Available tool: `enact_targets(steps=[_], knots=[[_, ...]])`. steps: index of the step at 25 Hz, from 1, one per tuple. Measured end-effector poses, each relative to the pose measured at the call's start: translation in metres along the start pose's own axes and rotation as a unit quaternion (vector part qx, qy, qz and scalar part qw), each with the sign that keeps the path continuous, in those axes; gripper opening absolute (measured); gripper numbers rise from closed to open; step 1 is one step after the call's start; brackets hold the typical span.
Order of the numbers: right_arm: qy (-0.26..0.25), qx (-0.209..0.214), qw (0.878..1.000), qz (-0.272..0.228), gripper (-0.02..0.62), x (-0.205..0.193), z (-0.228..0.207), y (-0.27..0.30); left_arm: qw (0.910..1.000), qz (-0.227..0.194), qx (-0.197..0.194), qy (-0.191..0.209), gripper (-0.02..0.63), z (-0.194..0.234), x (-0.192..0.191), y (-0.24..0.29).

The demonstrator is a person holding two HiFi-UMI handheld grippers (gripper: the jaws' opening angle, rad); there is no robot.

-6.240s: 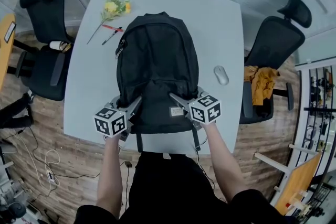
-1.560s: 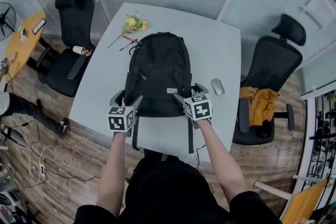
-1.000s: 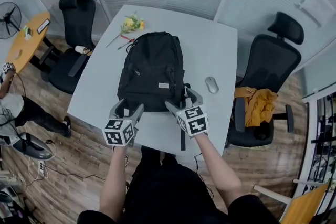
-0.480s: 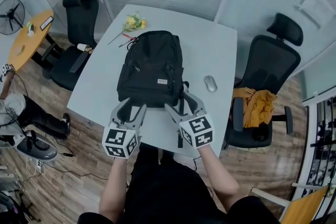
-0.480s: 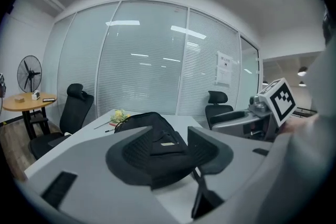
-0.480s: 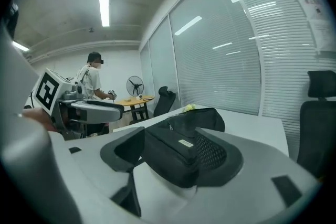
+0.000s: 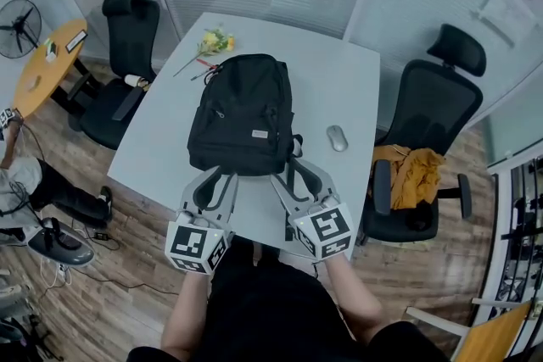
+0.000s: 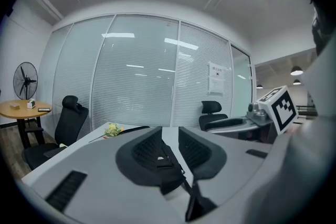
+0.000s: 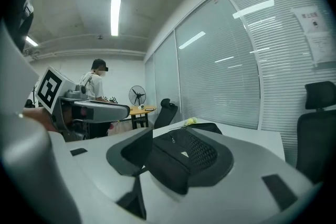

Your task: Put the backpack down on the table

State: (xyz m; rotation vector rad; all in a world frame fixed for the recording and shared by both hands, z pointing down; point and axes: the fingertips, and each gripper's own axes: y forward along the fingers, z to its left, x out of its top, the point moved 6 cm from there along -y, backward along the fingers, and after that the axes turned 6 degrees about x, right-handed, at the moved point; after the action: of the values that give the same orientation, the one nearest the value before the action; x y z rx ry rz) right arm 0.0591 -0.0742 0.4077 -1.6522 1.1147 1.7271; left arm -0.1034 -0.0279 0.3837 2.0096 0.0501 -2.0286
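Observation:
The black backpack (image 7: pixel 242 114) lies flat on the white table (image 7: pixel 339 80), its straps trailing toward the near edge. Both grippers hover apart from it, over the near edge. My left gripper (image 7: pixel 216 178) is at the pack's near-left corner and my right gripper (image 7: pixel 297 172) at its near-right corner. Both pairs of jaws are closing with nothing between the pads. In the left gripper view only a narrow gap remains at the left gripper (image 8: pixel 169 136), and a strap (image 8: pixel 170 162) shows beyond it. In the right gripper view the backpack (image 9: pixel 181 157) lies past the right gripper (image 9: pixel 176 139).
A grey mouse (image 7: pixel 338 138) sits right of the pack; a yellow flower (image 7: pixel 212 41) and pens (image 7: pixel 204 68) lie at the far left corner. Black office chairs (image 7: pixel 441 89) (image 7: pixel 127 21) flank the table, one holding an orange garment (image 7: pixel 411 174). A round wooden table (image 7: pixel 42 64) stands far left.
Both grippers have drawn back toward the person and lifted away from the backpack, with their jaws narrowing. The backpack stays flat on the table.

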Motion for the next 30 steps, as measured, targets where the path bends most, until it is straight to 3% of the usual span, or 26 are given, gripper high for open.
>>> enact_targets(steps=[21,30], knots=[[-0.025,-0.012,0.998,-0.048,0.044,0.025,0.01,-0.021,0.9995,-0.023,-0.012,0.016,0.022,-0.011,0.018,-0.009],[-0.024,-0.012,0.998,-0.052,0.011,0.029,0.013,-0.022,0.9996,-0.02,-0.013,0.013,0.008,-0.008,0.018,-0.011]])
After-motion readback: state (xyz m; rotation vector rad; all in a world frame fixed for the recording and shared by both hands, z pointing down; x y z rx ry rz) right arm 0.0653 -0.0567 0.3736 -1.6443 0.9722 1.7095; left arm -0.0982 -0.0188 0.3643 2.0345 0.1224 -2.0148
